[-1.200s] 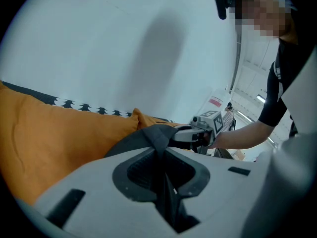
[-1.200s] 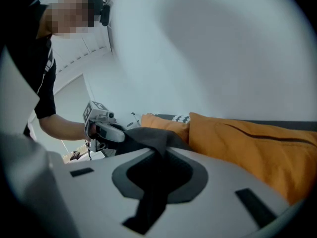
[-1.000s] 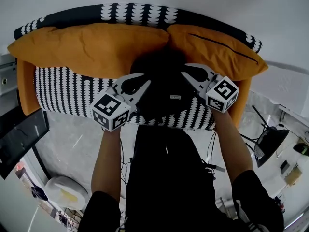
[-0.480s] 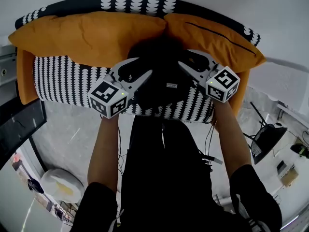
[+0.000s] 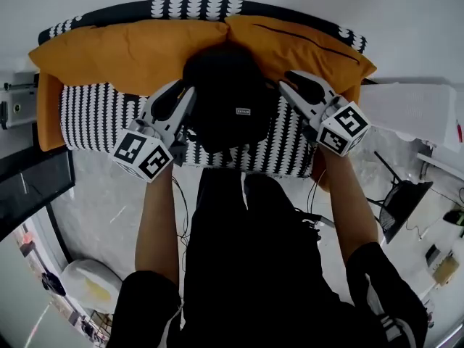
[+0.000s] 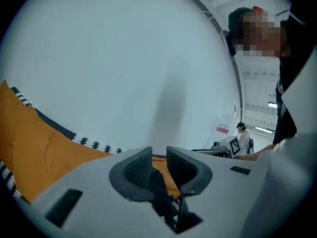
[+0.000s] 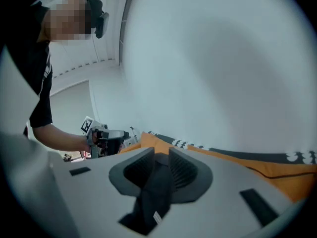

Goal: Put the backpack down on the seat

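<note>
Black backpack (image 5: pixel 228 96) is before two orange cushions (image 5: pixel 123 53) on a patterned sofa (image 5: pixel 98 118).

My left forearm (image 5: pixel 158 223) and right forearm (image 5: pixel 349 201) are stretched forward, side by side. My left gripper (image 5: pixel 183 90) and right gripper (image 5: pixel 284 80) are well apart, pointing near level (tips slightly down). Both jaw pairs have just been closing and gaps remain. There's a dark strap (image 6: pixel 161 195) in the left gap and a second strap (image 7: pixel 157 187) in the right. The pads are probably not biting.
</note>
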### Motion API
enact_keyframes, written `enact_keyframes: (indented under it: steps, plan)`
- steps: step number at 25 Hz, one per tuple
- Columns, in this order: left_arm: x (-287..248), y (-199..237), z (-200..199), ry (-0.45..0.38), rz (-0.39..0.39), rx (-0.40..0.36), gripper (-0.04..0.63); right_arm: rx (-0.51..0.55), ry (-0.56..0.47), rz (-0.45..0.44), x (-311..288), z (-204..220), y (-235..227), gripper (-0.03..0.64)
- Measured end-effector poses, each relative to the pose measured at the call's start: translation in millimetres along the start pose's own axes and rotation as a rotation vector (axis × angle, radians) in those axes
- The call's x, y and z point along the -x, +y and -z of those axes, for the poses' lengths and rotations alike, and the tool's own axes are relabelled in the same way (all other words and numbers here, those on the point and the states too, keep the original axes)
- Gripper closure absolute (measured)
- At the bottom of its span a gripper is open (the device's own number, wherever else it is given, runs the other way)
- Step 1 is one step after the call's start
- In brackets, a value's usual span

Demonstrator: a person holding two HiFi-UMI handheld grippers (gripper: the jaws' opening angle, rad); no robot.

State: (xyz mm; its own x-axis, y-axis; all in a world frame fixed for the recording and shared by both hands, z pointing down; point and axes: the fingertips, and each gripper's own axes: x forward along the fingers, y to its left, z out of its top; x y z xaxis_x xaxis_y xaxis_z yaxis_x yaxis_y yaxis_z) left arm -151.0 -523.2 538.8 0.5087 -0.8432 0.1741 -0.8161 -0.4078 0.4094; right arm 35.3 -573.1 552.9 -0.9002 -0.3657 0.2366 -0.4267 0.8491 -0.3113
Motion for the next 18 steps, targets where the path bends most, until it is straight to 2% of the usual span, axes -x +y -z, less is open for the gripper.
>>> enact_keyframes:
  steps: [2, 4, 9, 12, 18]
  plan:
    - [17.1, -31.4, -20.6, -0.065, 0.026, 0.015, 0.532, 0.021, -0.047, -0.018, 22.3, -23.6, 22.8, 0.547]
    - [36.0, -61.3, -42.3, -0.128, 0.052, 0.007, 0.550, 0.050, -0.100, -0.039, 44.3, -50.1, 46.2, 0.566]
    - [76.5, -133.1, -94.3, -0.243, 0.123, -0.084, 0.569, 0.178, -0.208, -0.087, 97.6, -113.1, 97.3, 0.578]
    - [99.5, -178.6, -108.9, -0.251, 0.149, -0.155, 0.569, 0.239, -0.232, -0.115, 132.9, -130.5, 128.9, 0.581]
    - [147.0, -250.0, -115.3, -0.252, 0.168, -0.254, 0.569, 0.294, -0.268, -0.190, 184.9, -133.7, 187.5, 0.584]
